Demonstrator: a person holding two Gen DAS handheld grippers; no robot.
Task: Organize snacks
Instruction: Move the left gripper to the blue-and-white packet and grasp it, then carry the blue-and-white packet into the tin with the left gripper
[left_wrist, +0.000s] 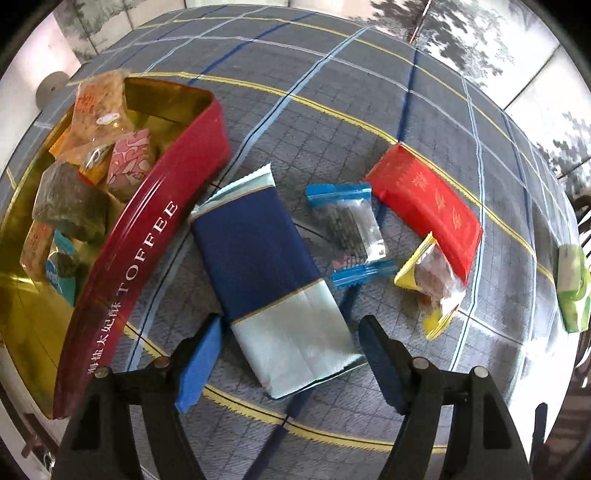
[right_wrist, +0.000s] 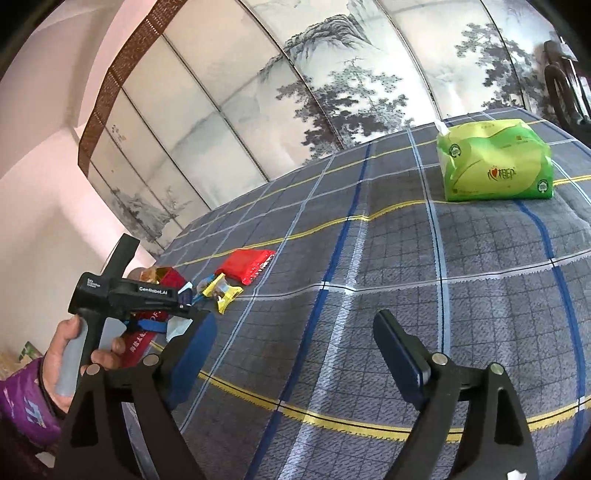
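Left wrist view: left claw (left_wrist: 291, 354) wide, empty, astride blue packet (left_wrist: 273, 273) just beside tin wall (left_wrist: 147, 251).

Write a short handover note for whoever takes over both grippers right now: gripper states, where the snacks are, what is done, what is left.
Left gripper: open, above the blue-and-pale packet, not gripping it.
Right gripper: open, empty, over bare cloth.
Done: several snacks already sit in the red toffee tin.
Left on the checked tablecloth: the blue-and-pale packet beside the tin, the clear blue-ended candy, the yellow-edged candy, the red packet.
The green tissue pack stands apart.
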